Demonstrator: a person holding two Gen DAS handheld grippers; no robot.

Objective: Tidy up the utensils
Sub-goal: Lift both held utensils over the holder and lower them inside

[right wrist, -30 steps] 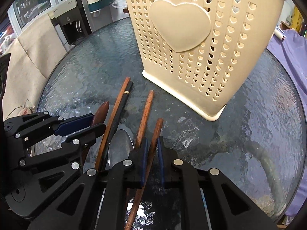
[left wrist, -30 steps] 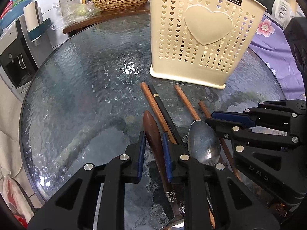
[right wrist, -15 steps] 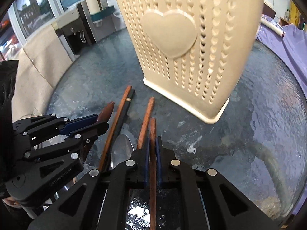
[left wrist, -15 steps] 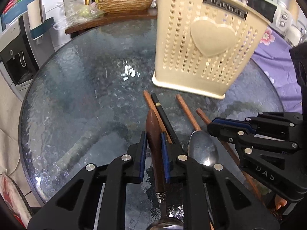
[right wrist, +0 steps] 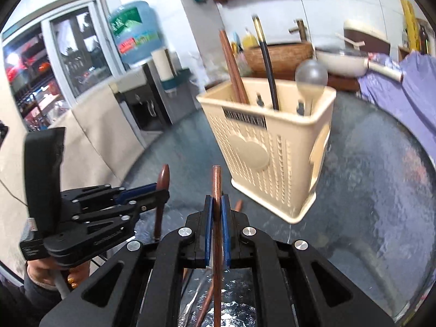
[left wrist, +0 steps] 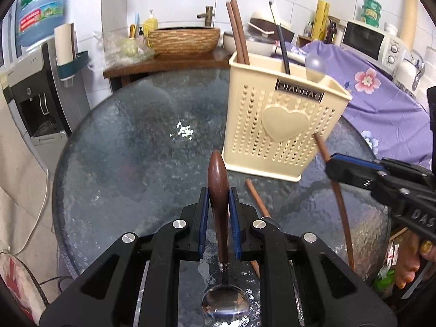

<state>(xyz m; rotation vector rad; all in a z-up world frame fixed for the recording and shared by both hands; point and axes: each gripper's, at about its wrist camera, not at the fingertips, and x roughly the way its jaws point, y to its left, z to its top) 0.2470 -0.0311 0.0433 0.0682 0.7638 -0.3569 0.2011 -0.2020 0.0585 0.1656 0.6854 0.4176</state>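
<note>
Now a spoon (left wrist: 217, 188) is clenched in the left tool (left wrist: 218, 212), a chopstick (right wrist: 217, 218) in the right tool (right wrist: 217, 229); both could pivot and miss the holder (left wrist: 280, 125) ahead.

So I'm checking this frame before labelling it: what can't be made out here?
- Left wrist view: the lower ends of the utensils standing in the cream perforated plastic holder are hidden by its wall.
- Left wrist view: the left gripper covers part of the brown-handled metal spoon.
- Right wrist view: the holder's label is motion-blurred, unreadable.
</note>
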